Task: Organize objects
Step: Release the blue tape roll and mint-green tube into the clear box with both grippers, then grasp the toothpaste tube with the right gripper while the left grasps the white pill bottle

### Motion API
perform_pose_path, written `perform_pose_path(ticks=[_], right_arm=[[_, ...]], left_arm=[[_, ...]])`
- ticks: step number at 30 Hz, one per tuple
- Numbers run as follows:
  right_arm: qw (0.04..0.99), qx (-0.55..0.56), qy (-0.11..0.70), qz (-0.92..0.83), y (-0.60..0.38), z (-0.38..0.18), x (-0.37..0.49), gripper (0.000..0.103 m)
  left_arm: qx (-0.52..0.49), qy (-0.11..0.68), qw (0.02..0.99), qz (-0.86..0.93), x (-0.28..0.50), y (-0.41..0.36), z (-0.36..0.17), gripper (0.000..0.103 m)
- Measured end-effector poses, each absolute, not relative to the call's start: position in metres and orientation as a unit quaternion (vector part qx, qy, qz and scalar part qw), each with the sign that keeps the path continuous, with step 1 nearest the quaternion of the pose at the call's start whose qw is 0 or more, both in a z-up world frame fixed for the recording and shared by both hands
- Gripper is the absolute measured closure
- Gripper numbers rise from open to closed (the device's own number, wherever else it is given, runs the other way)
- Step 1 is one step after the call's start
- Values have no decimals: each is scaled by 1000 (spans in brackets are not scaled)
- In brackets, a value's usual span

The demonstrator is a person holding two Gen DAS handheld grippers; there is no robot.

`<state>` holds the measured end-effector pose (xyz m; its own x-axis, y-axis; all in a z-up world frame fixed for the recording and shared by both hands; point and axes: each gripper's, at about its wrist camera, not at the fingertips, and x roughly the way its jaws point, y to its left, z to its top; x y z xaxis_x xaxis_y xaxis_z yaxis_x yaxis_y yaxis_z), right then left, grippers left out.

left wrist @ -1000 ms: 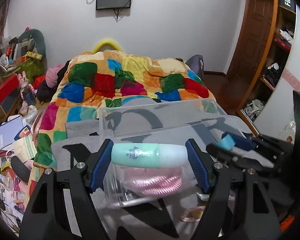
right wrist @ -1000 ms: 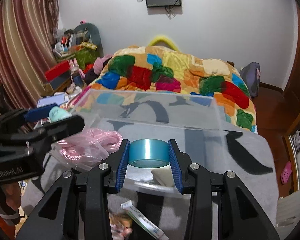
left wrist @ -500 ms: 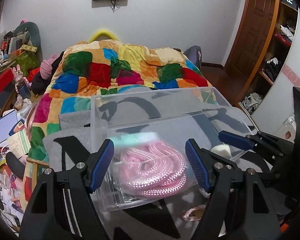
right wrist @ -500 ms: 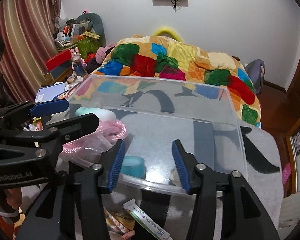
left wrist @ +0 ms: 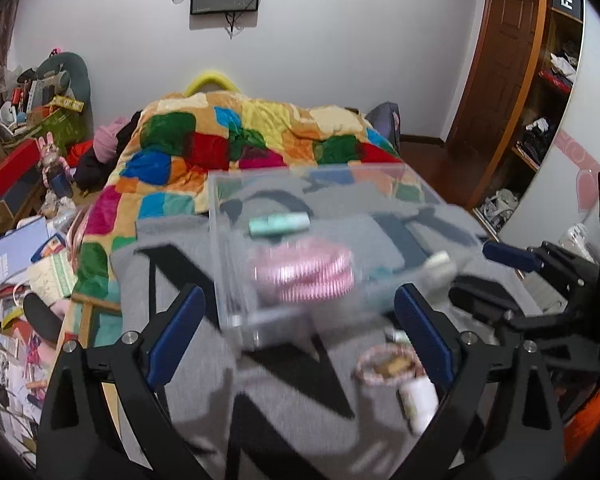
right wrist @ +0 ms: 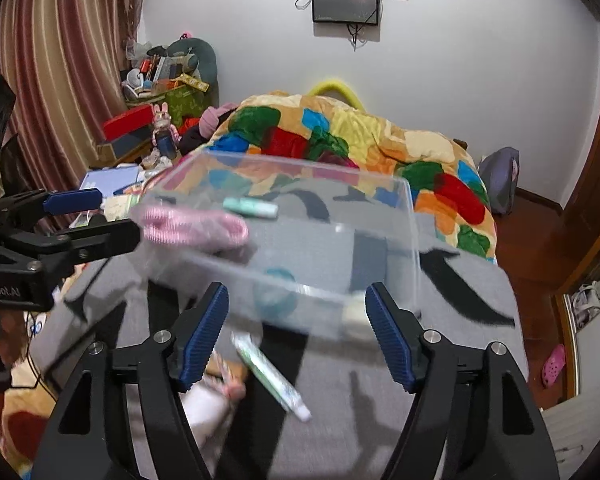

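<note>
A clear plastic box (left wrist: pixel 228 240) (right wrist: pixel 408 240) stands on a grey blanket. Inside lie a mint green tube (left wrist: pixel 278 224) (right wrist: pixel 252 207), a coil of pink rope (left wrist: pixel 304 270) (right wrist: pixel 192 226), a blue tape roll (right wrist: pixel 276 294) and a small pale object (left wrist: pixel 440 260) (right wrist: pixel 354 312). My left gripper (left wrist: pixel 300 332) is open and empty, in front of the box's near left corner. My right gripper (right wrist: pixel 296 334) is open and empty, in front of the box's near wall.
On the blanket in front of the box lie a green-and-white tube (right wrist: pixel 272 376), a white bottle (left wrist: pixel 418 402) and a pink-rimmed round item (left wrist: pixel 388 364). A bed with a colourful quilt (left wrist: pixel 252 144) lies behind. Clutter fills the left side (left wrist: pixel 28 240). A wooden door (left wrist: pixel 496 80) is at the right.
Both grippers opened and dropped their loads into the box: the mint tube from the left, the blue tape roll from the right. Both have since pulled back from the box.
</note>
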<state>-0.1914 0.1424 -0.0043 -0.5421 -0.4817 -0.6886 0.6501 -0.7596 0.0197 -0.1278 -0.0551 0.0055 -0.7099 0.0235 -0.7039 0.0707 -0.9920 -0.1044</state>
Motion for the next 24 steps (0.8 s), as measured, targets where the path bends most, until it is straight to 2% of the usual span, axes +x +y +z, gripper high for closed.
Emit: perform_pose_path(ticks=[6, 10, 13, 15, 17, 19, 24], right_arm=[[336, 394, 133, -845, 151, -42, -187, 36], [338, 423, 137, -829, 149, -65, -192, 53], [350, 439, 132, -817, 145, -76, -198, 58], [358, 440, 137, -812, 141, -80, -197, 66], [360, 431, 150, -814, 138, -81, -194, 82], [366, 430, 150, -812, 139, -80, -192, 88], [351, 428, 138, -821, 160, -79, -186, 88]], left_arm=[[414, 61, 6, -908, -108, -41, -24, 6], [432, 62, -8, -899, -100, -23, -40, 6], [442, 64, -26, -894, -97, -7, -47, 6], [443, 54, -30, -894, -97, 2, -50, 6], [445, 45, -32, -894, -98, 11, -54, 7], [447, 44, -38, -893, -98, 19, -56, 9], [456, 32, -49, -888, -102, 35, -67, 22]])
